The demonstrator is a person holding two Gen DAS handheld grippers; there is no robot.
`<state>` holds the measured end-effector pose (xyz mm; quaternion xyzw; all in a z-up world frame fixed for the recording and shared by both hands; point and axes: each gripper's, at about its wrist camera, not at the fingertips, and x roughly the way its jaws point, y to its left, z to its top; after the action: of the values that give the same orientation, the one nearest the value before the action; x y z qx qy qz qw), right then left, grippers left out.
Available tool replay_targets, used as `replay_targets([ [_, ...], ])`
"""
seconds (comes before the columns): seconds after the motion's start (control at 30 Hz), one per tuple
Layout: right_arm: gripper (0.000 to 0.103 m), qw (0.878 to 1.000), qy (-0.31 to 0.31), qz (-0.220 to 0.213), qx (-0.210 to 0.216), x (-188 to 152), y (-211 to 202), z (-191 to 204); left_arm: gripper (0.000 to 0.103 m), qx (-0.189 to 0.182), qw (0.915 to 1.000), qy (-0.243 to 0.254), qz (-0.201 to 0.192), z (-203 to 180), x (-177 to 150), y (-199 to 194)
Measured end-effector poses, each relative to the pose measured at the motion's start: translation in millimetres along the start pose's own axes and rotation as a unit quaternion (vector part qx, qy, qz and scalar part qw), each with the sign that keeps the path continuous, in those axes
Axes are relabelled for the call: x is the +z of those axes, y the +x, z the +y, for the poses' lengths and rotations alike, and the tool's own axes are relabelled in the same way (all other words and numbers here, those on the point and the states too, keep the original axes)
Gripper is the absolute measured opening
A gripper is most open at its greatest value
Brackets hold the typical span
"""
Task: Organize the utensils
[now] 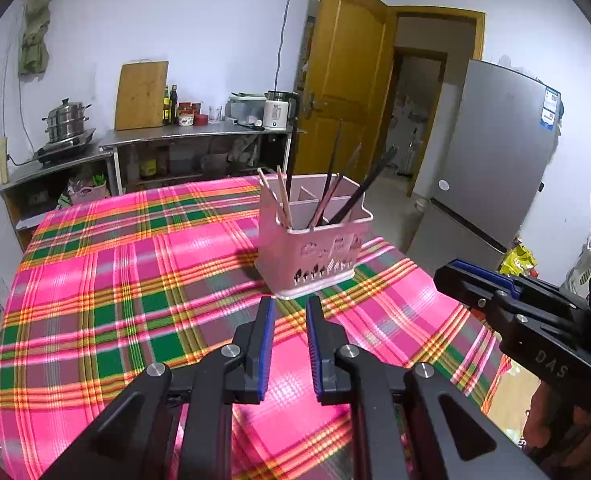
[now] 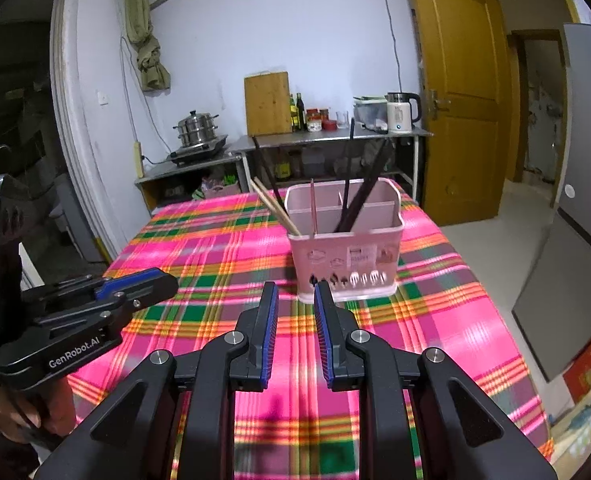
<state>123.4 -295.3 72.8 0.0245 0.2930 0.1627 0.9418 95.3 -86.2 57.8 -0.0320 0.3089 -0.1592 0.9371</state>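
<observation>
pink caddy [image 2: 345,256]: chopsticks [image 2: 361,196], perhaps eight; left claw [image 1: 289,304] spread, empty; right claw [image 2: 295,290] spread, empty

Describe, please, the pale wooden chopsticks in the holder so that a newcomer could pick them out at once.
Find the table with the pink plaid cloth; on it stands a pink utensil holder split into compartments. The pale wooden chopsticks lean out over the holder's left end in the right wrist view. Their light tan colour sets them apart from the dark chopsticks standing further right.

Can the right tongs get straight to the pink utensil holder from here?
Probably yes: the right tongs point at the pink utensil holder with only bare tablecloth between, and the left tongs sit off to the side.
</observation>
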Motion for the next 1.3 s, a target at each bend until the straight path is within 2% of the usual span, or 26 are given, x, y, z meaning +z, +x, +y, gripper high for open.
replay_targets([
  [0.37, 0.019, 1.0, -0.02, 0.005, -0.007, -18, -11, 12, 0.015, -0.005, 0.9999, -0.006, -0.007, 1, -23, -15],
  [1.3, 0.019, 1.0, -0.02, 0.007, -0.005, -20, -9, 12, 0.015, 0.007, 0.9998, -0.004, -0.018, 1, -22, -23],
])
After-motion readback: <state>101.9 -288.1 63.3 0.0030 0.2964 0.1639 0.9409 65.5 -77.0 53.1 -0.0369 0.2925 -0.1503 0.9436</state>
